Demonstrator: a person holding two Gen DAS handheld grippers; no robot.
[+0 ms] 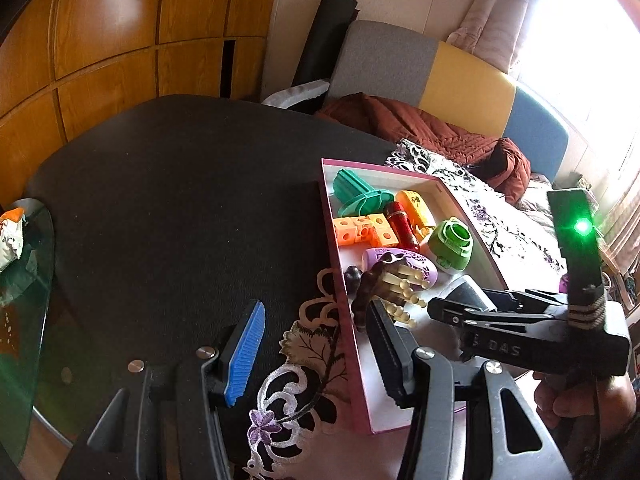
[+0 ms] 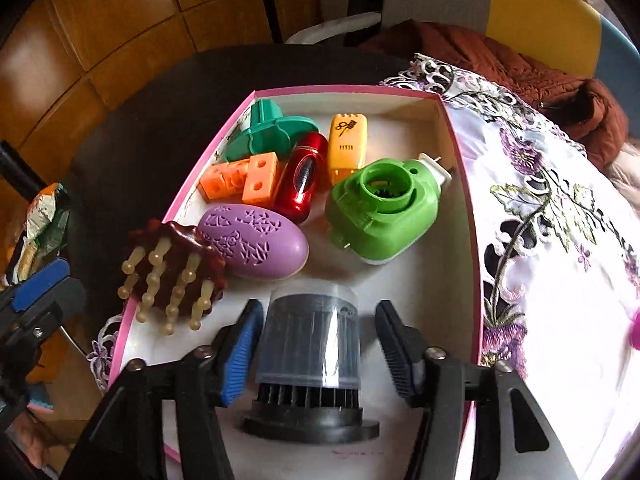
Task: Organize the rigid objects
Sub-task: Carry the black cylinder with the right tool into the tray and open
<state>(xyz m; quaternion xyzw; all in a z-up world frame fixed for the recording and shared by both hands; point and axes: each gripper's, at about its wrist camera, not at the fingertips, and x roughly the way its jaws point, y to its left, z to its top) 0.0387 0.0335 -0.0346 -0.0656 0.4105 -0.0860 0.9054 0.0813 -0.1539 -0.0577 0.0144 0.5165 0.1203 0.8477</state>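
Note:
A pink-rimmed box holds several toys: a teal piece, orange cubes, a red cylinder, a yellow block, a green device, a purple egg and a brown brush on the left rim. My right gripper is open inside the box, its jaws either side of a black cylinder with a clear cap, not gripping it. My left gripper is open and empty, straddling the box's left wall. The right gripper shows in the left wrist view.
The box lies partly on a white embroidered cloth over a black round table. A snack packet lies on a glass surface at far left. A sofa with a rust quilt stands behind. A pink object sits at the right edge.

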